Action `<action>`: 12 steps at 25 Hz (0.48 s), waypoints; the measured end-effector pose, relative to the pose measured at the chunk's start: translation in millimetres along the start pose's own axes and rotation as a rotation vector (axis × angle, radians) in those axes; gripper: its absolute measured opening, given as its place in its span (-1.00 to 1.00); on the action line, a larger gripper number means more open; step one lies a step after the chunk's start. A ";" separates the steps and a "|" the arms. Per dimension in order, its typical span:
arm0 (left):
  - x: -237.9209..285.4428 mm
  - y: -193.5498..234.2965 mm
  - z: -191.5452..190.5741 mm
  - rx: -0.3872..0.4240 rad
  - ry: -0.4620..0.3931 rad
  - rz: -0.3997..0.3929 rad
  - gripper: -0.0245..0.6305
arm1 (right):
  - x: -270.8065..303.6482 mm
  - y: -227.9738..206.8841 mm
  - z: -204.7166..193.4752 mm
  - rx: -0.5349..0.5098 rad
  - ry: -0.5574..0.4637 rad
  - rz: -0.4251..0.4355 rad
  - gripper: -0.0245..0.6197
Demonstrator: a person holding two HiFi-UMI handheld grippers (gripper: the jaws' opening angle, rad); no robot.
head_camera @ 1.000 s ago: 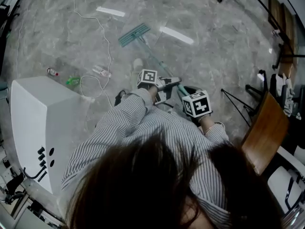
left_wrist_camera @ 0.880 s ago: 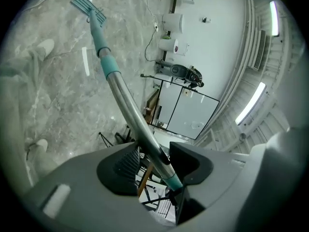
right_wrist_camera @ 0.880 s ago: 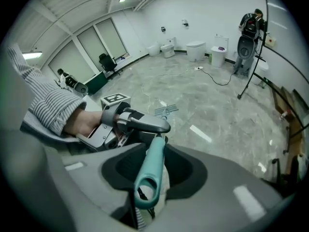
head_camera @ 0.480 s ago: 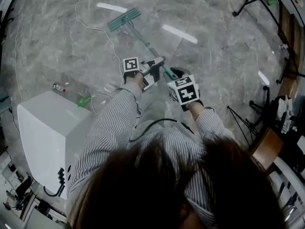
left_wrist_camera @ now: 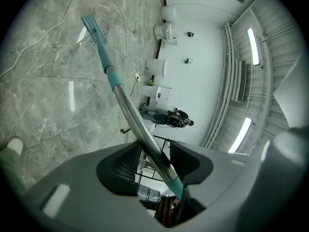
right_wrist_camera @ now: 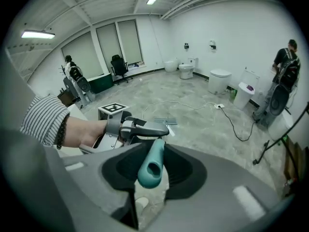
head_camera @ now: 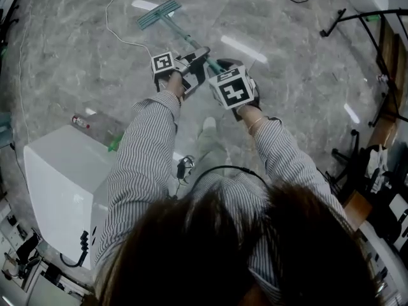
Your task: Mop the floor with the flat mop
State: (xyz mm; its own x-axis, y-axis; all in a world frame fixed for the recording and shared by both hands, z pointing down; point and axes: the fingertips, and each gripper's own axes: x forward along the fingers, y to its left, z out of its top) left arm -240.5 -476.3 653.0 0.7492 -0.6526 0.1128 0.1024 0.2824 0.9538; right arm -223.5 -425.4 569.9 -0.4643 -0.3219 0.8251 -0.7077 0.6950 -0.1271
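The flat mop has a teal head (head_camera: 158, 13) lying flat on the grey marble floor (head_camera: 293, 62), far ahead of me. Its metal and teal handle (head_camera: 185, 40) slants back to both grippers. My left gripper (head_camera: 199, 56) is shut on the handle lower down; the steel shaft (left_wrist_camera: 130, 115) passes between its jaws. My right gripper (head_camera: 223, 69) is shut on the top of the handle, whose teal end grip (right_wrist_camera: 152, 161) sticks out between its jaws. The right gripper view also catches the left gripper (right_wrist_camera: 140, 127) and the mop head (right_wrist_camera: 166, 121) beyond it.
A white cabinet (head_camera: 64, 183) stands close at my left, with a small bottle (head_camera: 80, 121) and a green item (head_camera: 115, 144) beside it. A white cable (head_camera: 121, 18) loops over the floor near the mop head. Black stands (head_camera: 357, 18) and furniture line the right side.
Both grippers and the mop have moved forward, the mop head sliding farther away across the floor. The white cabinet now lies farther back at my left.
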 end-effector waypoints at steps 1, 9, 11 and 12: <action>-3.4 3.9 8.1 0.001 -0.006 0.009 -0.30 | 4.0 2.3 4.1 -0.003 -0.002 -0.004 -0.57; -18.7 18.0 11.0 0.005 -0.009 0.037 -0.34 | 4.1 13.3 -2.5 -0.004 -0.025 -0.032 -0.58; -17.9 14.4 -0.8 0.000 0.019 0.037 -0.34 | -2.6 13.8 -8.4 -0.016 -0.024 -0.039 -0.58; -16.8 11.4 -8.5 0.000 0.032 0.029 -0.34 | -6.3 14.0 -13.0 -0.023 -0.020 -0.044 -0.58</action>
State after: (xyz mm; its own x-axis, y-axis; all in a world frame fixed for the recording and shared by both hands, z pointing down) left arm -246.4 -456.1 659.6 0.7723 -0.6215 0.1314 0.0806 0.3010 0.9502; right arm -223.5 -405.3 570.1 -0.4435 -0.3655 0.8184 -0.7155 0.6942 -0.0777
